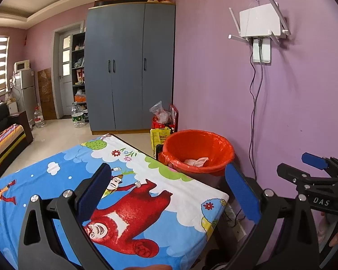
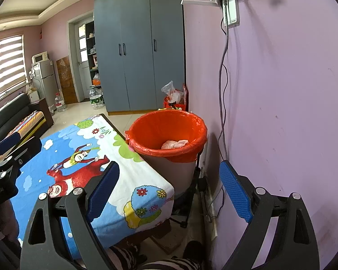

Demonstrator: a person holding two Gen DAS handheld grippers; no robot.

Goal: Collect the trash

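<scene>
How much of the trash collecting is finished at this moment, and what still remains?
Done: a crumpled white tissue already lies inside the bin with the orange liner. In hand: nothing; the left tool and the right tool are both open and empty. Left: the cartoon cloth on the table shows no more trash in either view, so the job looks nearly or fully complete.

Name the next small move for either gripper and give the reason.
Probably none toward pickup: hold both back. The left gripper and right gripper stand open and empty, crumpled white paper already lies in the orange-lined bin, and the cartoon-print tablecloth shows no trash.
</scene>
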